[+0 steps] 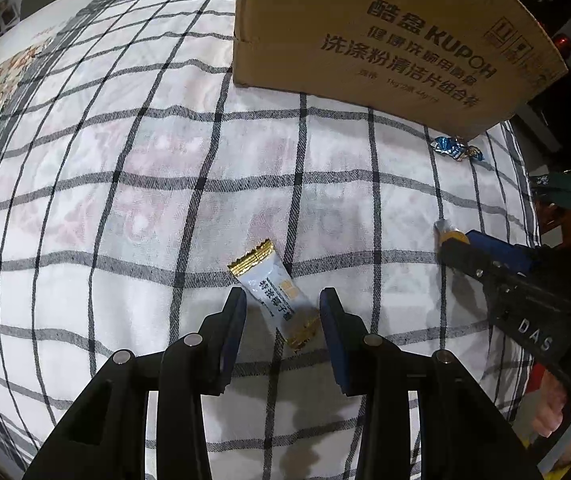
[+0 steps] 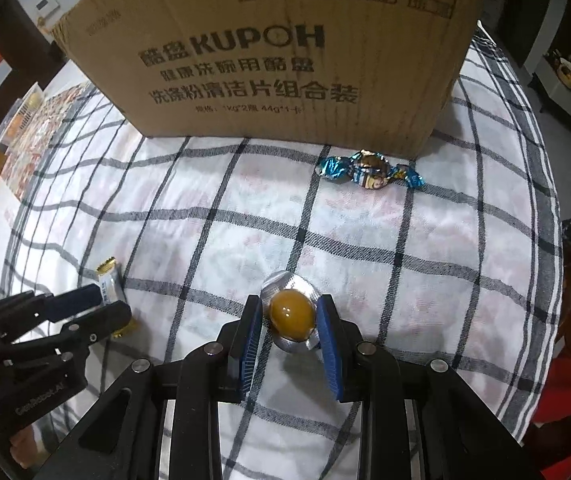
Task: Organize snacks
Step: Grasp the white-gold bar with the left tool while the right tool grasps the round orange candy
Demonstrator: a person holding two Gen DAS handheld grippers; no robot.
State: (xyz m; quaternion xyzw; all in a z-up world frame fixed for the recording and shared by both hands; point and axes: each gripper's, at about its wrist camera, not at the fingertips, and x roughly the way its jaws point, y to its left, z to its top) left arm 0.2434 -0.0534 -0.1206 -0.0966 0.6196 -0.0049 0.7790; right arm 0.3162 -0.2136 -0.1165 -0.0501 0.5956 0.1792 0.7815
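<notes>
both claws sat low over the checked cloth [image 1: 165, 184] that covered the table. the left claw [image 1: 281, 304], at the bottom centre of the left wrist view, was spread wide, its blue-padded fingers [image 1: 331, 320] standing on either side of a white and gold snack packet [image 1: 273, 294] that lay slanted on the cloth; neither pad clearly pressed it. in the right wrist view the same packet [image 2: 110, 286] showed at the lower left, poking out from between the left claw's dark fingers. the right claw [image 2: 290, 316], at the bottom centre of its own view, had its blue ribbed pads [image 2: 329, 332] drawn in against a silver foil pack holding an amber, egg-shaped snack [image 2: 291, 314], pinching it from both sides just above the cloth. from the left wrist view that claw [image 1: 451, 240] came in from the right edge, with a bit of silver and yellow showing at its tip, and part of the person's hand [image 1: 557, 412] gripped the handle at the lower right. a blue twist-wrapped candy [image 2: 371, 172] lay on the cloth in the upper right of the right wrist view, just beside the lower corner of a cardboard box [image 2: 269, 52] printed with kupoh; whether it touched the box could not be told. that box filled the top of both views, and the candy [image 1: 455, 148] showed small beneath its right corner in the left wrist view.
</notes>
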